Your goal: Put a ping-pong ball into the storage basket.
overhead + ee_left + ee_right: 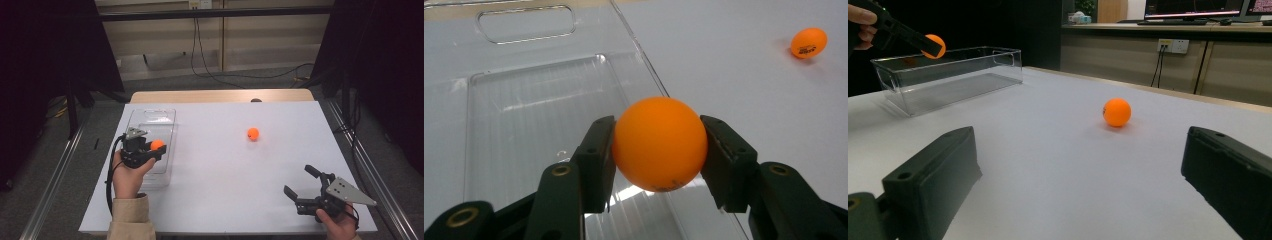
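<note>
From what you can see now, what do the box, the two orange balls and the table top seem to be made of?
Box: probably clear hard plastic; the table shows through it and its edges glint.
Ball in the left hand-held gripper, and ball on the table: likely thin matte plastic, like table-tennis balls; the free one carries a small printed mark.
Table top: smooth matte white; material unclear.
</note>
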`<state>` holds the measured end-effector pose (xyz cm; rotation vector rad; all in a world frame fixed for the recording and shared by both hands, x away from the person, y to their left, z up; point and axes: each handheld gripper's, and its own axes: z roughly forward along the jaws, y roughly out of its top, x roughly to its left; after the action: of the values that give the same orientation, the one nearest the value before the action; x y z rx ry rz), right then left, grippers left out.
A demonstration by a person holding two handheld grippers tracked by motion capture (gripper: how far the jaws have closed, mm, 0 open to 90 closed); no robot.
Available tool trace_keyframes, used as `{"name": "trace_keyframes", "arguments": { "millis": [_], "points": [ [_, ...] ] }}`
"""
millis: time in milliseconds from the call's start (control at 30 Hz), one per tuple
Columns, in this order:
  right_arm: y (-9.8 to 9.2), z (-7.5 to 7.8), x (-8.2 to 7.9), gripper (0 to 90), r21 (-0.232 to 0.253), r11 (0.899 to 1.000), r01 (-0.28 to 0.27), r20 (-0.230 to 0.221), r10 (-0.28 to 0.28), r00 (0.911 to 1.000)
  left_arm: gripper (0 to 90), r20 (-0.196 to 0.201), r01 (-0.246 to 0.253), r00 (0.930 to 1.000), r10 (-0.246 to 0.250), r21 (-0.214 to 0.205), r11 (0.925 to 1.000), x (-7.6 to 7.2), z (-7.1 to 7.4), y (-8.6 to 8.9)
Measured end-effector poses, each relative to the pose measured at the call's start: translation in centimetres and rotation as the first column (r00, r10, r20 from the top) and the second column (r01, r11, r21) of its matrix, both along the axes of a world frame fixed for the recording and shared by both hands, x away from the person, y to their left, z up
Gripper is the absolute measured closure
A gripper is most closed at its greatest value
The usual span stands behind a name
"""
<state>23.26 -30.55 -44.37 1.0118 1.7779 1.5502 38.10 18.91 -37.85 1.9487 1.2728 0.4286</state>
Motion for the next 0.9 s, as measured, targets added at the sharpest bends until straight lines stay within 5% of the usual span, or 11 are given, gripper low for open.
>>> {"name": "trace_keyframes", "arguments": {
  "millis": [900],
  "points": [
    [-0.02,0.01,-0.02,1.4,0.000,1.000,-0.001,0.001,0.001,1.0000,51.0,0.007,-0.039,0.9992,0.038,0.017,0.9991,0.14,-0.60,0.74]
  ]
}}
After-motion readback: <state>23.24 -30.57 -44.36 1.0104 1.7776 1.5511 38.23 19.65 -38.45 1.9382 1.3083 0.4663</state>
